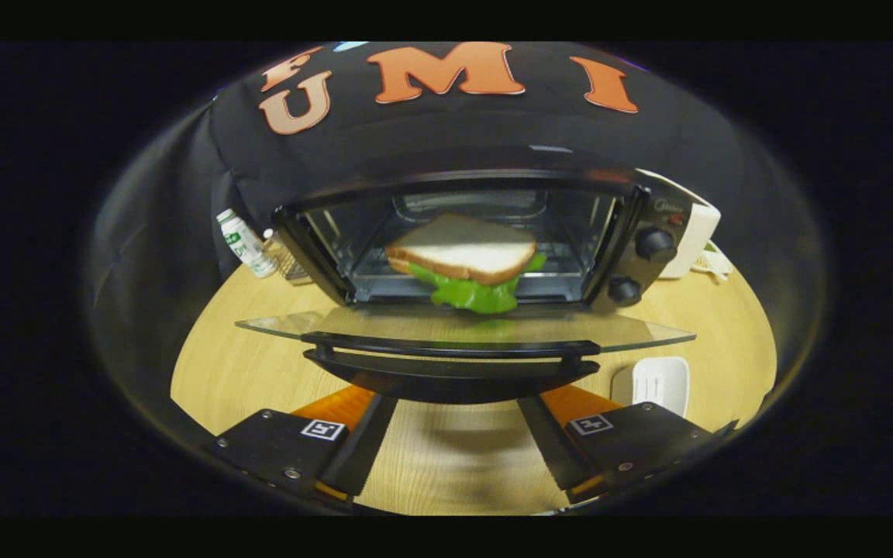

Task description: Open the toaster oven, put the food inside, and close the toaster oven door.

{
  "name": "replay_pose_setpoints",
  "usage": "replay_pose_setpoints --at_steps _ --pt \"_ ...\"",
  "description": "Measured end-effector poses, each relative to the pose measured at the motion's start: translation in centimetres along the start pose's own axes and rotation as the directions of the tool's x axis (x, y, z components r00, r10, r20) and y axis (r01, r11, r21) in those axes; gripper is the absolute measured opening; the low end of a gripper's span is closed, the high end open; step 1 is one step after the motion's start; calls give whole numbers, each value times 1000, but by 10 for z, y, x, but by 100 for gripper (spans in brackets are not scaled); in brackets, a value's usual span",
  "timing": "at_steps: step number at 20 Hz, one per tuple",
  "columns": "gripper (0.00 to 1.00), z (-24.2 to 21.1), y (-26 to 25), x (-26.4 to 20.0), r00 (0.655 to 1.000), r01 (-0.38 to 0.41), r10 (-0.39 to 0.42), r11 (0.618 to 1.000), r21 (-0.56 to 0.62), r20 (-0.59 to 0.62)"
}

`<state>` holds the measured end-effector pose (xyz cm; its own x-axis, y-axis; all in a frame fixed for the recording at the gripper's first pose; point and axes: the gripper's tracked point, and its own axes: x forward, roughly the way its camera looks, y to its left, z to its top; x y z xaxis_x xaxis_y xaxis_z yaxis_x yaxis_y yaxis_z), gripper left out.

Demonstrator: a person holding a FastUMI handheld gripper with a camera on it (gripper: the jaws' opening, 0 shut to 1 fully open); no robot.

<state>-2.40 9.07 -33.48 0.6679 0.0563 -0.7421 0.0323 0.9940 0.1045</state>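
Observation:
The black toaster oven (pixel 648 225) stands on the wooden table with its glass door (pixel 617 332) folded down flat toward me. Inside, on the rack, lies a sandwich (pixel 458 248) of white bread with green lettuce hanging out toward the door opening. The door's black handle (pixel 450 347) runs across just ahead of my fingers. My gripper (pixel 454 399) is open, its two fingertips reaching up to the underside of the handle, one on each side of its middle. Nothing is held between the fingers.
Two black knobs (pixel 654 244) sit on the oven's right panel. A white bottle (pixel 245 244) and a small wire rack (pixel 289 262) stand left of the oven. A white dish (pixel 652 384) lies right of my fingers. A white appliance (pixel 696 232) stands behind the oven.

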Motion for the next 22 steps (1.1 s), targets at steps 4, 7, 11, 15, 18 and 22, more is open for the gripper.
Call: replay_pose_setpoints --at_steps 4,7,11,15,18,22 --pt "90 42 -8 9 999 14 -14 1000 13 49" --pt "89 67 -11 18 997 26 -26 1000 10 78" --pt "89 92 -13 28 995 44 -45 999 13 87" --pt "90 90 -11 25 995 49 -46 998 -25 90" --pt "89 96 -8 7 991 43 -35 997 -56 133" --pt "89 102 -9 -29 984 26 -11 996 -81 178"
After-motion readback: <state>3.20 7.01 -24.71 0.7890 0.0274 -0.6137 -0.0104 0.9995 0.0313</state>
